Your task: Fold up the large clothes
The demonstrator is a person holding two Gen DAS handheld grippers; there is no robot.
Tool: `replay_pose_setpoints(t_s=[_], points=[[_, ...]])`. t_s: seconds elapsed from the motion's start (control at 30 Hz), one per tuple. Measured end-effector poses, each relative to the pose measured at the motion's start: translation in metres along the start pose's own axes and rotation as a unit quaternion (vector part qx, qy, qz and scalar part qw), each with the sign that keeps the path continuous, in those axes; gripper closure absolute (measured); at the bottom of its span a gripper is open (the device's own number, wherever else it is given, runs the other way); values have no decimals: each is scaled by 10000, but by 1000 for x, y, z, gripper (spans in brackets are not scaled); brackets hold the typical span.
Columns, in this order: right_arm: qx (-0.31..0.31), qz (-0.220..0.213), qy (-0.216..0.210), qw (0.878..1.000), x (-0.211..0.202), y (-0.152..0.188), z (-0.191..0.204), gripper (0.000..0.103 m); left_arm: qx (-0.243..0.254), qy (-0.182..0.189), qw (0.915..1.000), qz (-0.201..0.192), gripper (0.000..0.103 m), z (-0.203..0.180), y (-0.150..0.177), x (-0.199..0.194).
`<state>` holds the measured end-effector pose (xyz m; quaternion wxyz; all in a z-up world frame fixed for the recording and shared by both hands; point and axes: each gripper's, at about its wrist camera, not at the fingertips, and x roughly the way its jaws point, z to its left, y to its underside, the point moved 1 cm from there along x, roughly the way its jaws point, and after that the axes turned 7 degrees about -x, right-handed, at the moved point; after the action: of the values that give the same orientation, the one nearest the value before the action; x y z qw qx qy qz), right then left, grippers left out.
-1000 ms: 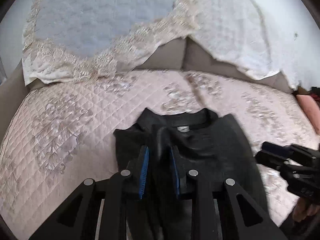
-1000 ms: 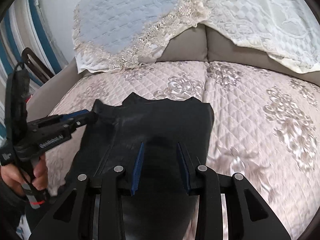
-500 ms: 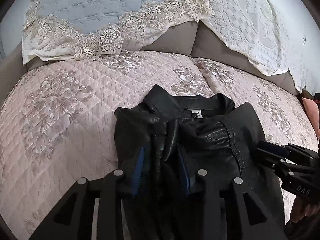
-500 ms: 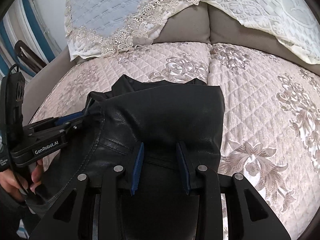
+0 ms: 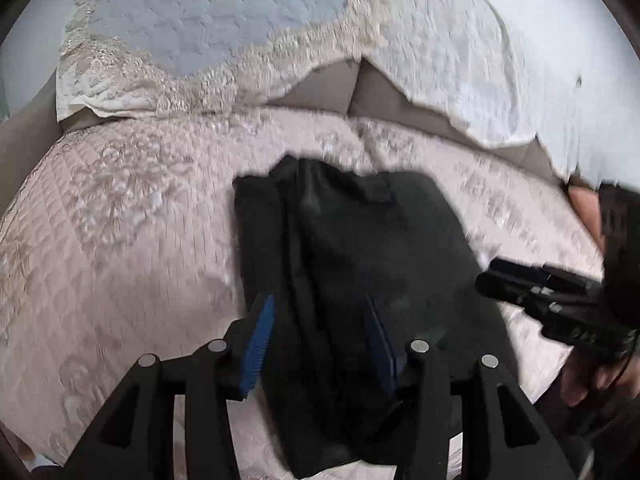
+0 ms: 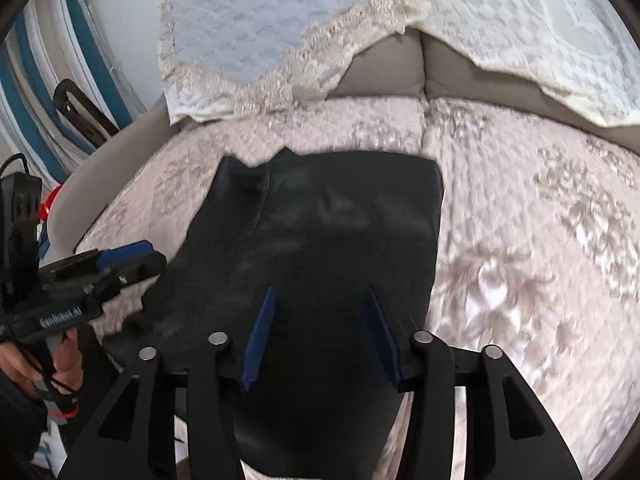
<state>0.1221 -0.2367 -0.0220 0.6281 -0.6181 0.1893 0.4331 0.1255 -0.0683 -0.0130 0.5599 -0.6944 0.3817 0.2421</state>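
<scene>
1. Two grippers, left gripper (image 5: pixel 320 344) and right gripper (image 6: pixel 320 340), hover with jaws parted, just been opening, pads clear of the jacket (image 6: pixel 332 240).
2. Black jacket lies folded on the quilt (image 6: pixel 520 220).
3. Lace cushions (image 5: pixel 224 20) sit behind.

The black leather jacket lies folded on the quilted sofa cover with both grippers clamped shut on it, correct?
Not quite. The black leather jacket does lie folded on the quilted cover, but both wrist views show the left gripper and right gripper with jaws apart, having just been opening, no longer pressing on it.
</scene>
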Motion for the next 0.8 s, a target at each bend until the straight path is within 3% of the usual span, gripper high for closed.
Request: replay_pose_setpoints(t_s=[0.07,0.17,0.3,0.5,0.63,0.8], points=[[12,44,19,10000,2,4,0,52,-139,-104,9996,203,51,6,8,12],[115,-95,2,9999,-7,4,-6,44,-299,-39,9994,157,50,14,7,10],[710,-213,-154,9971,-7,6,-36,40,-536,130,9984,84,50,22,-4,7],[1500,37,-866,9849,27,10,-73,36,-1051,545,9924,338,42,40,-21,39],[1555,35,-1175,9808,39,7,-74,33,-1184,759,9888,503,34,43,-23,56],[1778,44,-1460,9732,44,10,-77,37,-1214,901,9873,493,38,43,-18,57]])
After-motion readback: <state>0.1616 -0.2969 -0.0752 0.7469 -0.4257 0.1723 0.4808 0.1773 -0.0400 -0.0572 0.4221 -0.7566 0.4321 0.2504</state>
